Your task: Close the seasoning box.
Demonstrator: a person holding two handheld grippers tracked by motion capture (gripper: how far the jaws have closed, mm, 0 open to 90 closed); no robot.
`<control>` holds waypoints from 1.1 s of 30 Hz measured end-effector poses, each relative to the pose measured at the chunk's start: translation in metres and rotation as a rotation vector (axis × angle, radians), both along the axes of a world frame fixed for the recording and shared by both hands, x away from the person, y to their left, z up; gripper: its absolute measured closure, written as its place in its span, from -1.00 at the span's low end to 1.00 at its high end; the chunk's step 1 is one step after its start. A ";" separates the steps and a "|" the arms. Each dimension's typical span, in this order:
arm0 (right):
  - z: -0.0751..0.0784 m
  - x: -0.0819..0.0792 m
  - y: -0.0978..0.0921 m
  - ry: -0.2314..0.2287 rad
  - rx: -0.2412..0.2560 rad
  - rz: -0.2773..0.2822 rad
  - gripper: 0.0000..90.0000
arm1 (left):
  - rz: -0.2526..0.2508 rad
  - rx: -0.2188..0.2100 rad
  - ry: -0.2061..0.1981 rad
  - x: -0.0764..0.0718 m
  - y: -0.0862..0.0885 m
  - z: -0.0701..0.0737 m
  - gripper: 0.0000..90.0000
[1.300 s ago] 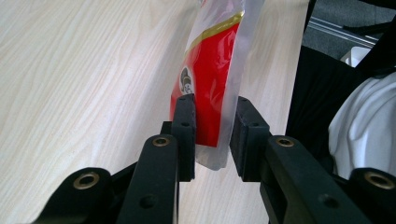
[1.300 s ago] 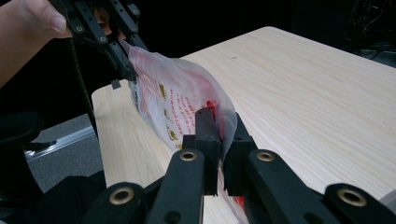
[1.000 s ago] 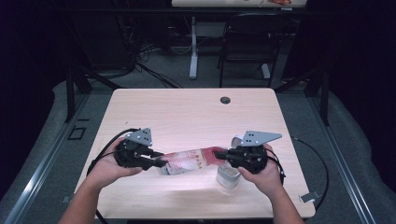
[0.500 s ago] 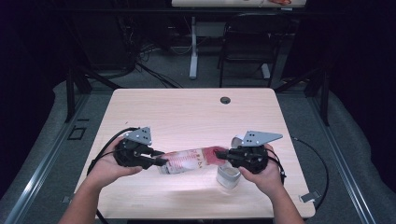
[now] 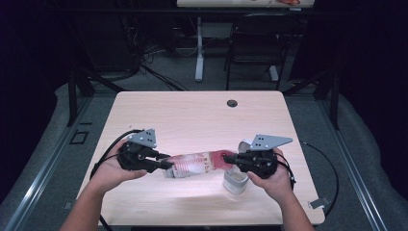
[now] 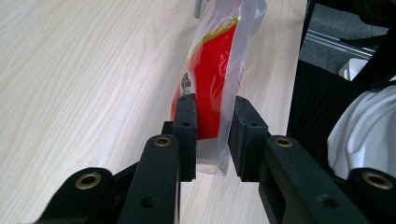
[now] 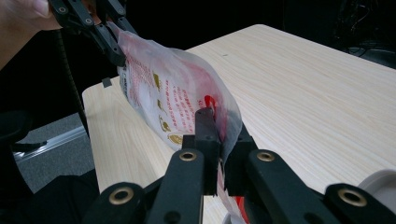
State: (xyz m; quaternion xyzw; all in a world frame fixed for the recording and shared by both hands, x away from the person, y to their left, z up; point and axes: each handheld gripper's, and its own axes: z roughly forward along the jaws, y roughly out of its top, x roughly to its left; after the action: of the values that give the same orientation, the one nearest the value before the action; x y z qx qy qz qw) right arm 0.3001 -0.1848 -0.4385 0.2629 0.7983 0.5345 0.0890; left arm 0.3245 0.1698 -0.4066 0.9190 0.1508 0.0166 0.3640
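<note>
Above the wooden table, I hold a red-and-clear plastic pouch stretched between my left gripper and right gripper, both clamped on its ends, beside a white cup.

The high view looked forward and down from above the person's side, taking in the whole counter from well back. Each gripper view sat close behind its own tongs, looking along them. All three shared the plastic packet stretched between the two tongs.
</note>
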 end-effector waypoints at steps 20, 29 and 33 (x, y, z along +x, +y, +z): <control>-0.001 0.002 -0.004 0.004 -0.003 -0.010 0.94 | -0.006 -0.015 -0.009 0.002 -0.002 0.006 0.66; -0.001 0.003 -0.006 0.010 0.006 -0.016 0.94 | -0.003 -0.022 -0.011 0.004 -0.004 0.010 0.67; -0.001 0.003 -0.007 0.010 0.008 -0.018 0.94 | -0.007 -0.023 -0.013 0.005 -0.005 0.011 0.67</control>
State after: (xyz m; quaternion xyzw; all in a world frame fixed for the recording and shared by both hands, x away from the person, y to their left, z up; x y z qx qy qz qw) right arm 0.3030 -0.1916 -0.4398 0.2732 0.7943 0.5353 0.0889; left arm 0.3295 0.1652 -0.3953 0.9151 0.1457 0.0195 0.3754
